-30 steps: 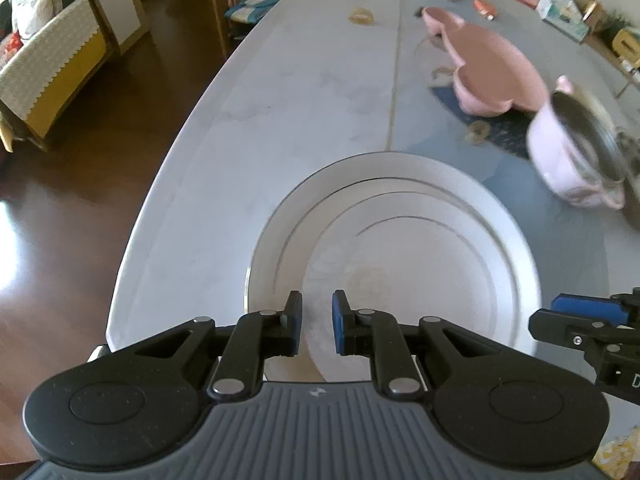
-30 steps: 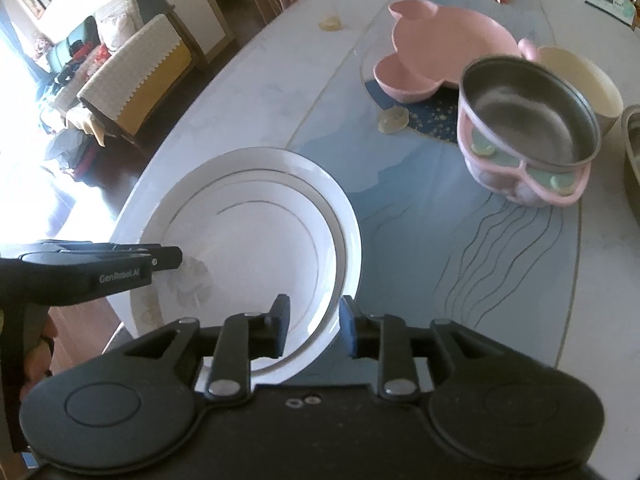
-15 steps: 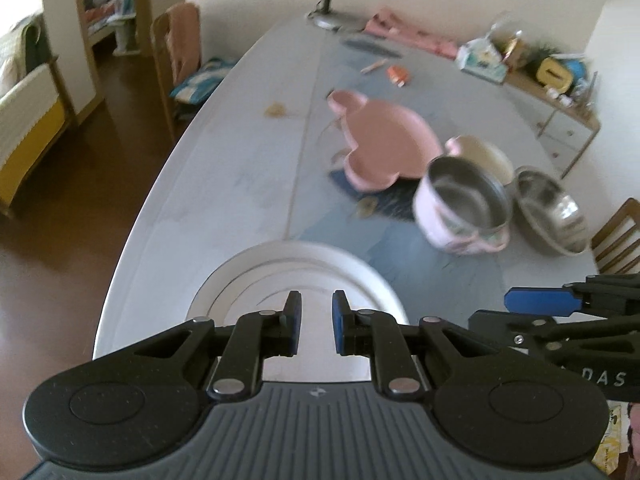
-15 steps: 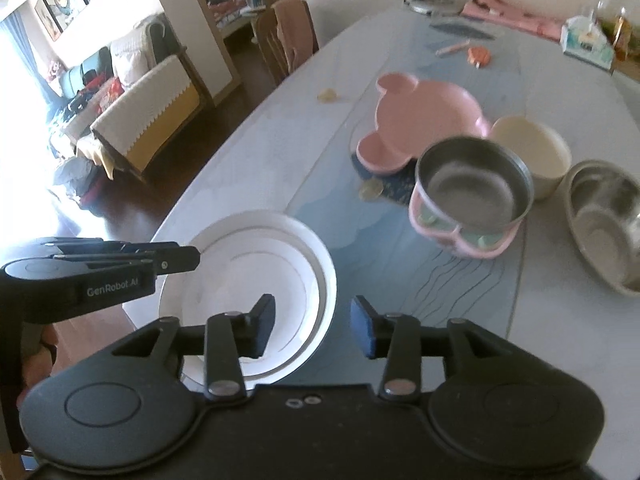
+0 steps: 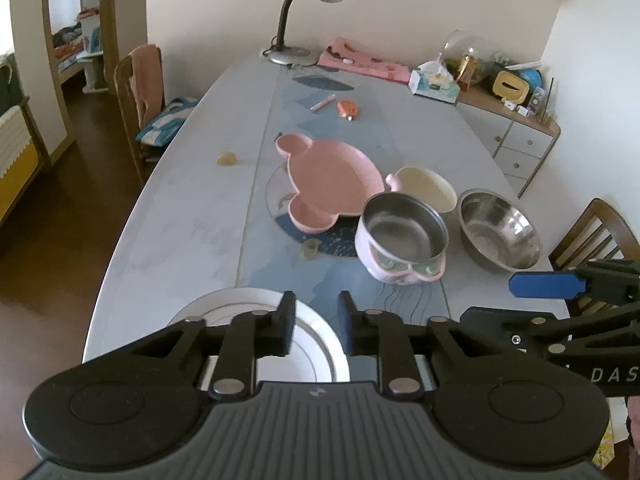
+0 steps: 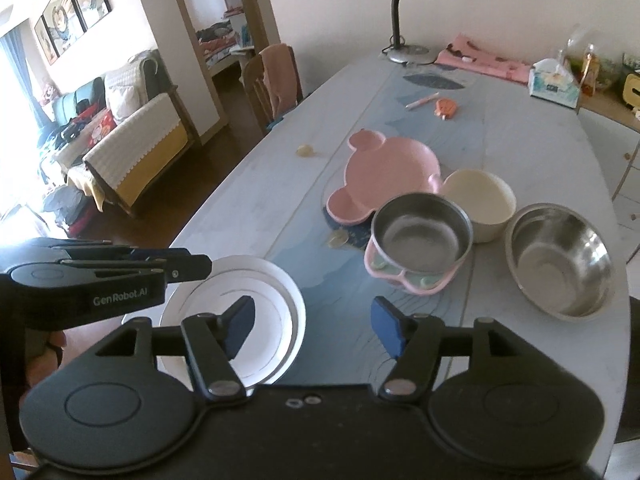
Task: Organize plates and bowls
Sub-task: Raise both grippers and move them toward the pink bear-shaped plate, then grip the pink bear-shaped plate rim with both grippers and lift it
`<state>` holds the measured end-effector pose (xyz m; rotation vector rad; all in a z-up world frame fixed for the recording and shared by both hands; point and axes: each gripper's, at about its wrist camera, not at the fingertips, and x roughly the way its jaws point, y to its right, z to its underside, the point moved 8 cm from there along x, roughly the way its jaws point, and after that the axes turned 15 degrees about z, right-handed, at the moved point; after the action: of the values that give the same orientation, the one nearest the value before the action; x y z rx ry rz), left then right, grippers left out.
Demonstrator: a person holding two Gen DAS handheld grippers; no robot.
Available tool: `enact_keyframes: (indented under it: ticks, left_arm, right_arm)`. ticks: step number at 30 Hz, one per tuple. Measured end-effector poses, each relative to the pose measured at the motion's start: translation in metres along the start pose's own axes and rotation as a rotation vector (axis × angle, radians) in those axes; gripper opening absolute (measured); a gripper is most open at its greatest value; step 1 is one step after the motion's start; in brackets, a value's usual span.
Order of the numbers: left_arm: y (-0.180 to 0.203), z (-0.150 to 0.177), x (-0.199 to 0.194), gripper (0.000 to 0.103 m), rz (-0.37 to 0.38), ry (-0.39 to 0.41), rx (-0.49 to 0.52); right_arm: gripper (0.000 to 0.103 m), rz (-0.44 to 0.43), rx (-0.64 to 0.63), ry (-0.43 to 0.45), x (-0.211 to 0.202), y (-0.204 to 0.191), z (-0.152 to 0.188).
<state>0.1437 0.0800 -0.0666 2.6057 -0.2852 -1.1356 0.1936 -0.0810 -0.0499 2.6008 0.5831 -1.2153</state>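
A white plate (image 5: 316, 330) (image 6: 276, 296) lies at the table's near edge. A pink bear-shaped plate (image 5: 332, 180) (image 6: 390, 168) sits mid-table. Beside it stand a steel bowl in a pink holder (image 5: 404, 236) (image 6: 420, 240), a cream bowl (image 5: 428, 188) (image 6: 478, 196) and a wide steel bowl (image 5: 498, 230) (image 6: 560, 264). My left gripper (image 5: 314, 328) hovers above the white plate, jaws a little apart and empty. My right gripper (image 6: 312, 330) is open wide and empty, above the table just right of the plate.
A desk lamp (image 5: 316, 4), pink cloth (image 5: 360, 62), tissue box (image 5: 434, 84), a pen (image 5: 323, 102) and an orange item (image 5: 348, 109) lie at the far end. Chairs stand at the left (image 5: 140, 92) and right (image 5: 596, 232). A cabinet (image 5: 520, 136) is at the right.
Both grippers have lifted and pulled back from the white plate, so more of the table shows. The right gripper has opened wide. The left jaws have opened slightly.
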Motion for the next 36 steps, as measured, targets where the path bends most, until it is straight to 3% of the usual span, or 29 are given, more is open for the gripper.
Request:
enact_keyframes:
  ticks: [1,3,4,8,12,18,29,36]
  left_arm:
    - [0.002,-0.002,-0.001,0.032,0.0,0.006,0.006]
    - [0.005,-0.007,-0.003,0.053,-0.001,0.023,0.019]
    - [0.006,-0.009,-0.004,0.057,-0.009,0.033,0.025]
    - [0.012,-0.022,-0.006,0.06,-0.011,0.051,0.044]
    - [0.015,-0.036,-0.001,0.075,-0.025,0.067,0.068]
    - [0.018,-0.061,0.021,0.077,-0.02,0.083,0.067]
    - [0.003,-0.11,0.086,0.078,-0.049,0.047,0.03]
    - [-0.016,-0.138,0.134,0.078,-0.106,0.007,0.022]
  right_arm:
    - [0.071,0.009,0.0,0.007,-0.001,0.003,-0.002]
    - [0.073,0.016,-0.004,0.017,-0.003,0.007,-0.005]
    - [0.074,0.021,-0.005,0.022,-0.004,0.009,-0.007]
    - [0.081,0.03,-0.004,0.044,-0.006,0.018,-0.017]
    - [0.093,0.052,0.0,0.069,-0.004,0.03,-0.031]
    - [0.102,0.074,0.013,0.082,0.012,0.054,-0.054]
    - [0.103,0.115,-0.002,0.061,0.073,0.097,-0.111]
    - [0.102,0.148,-0.029,0.028,0.126,0.111,-0.141]
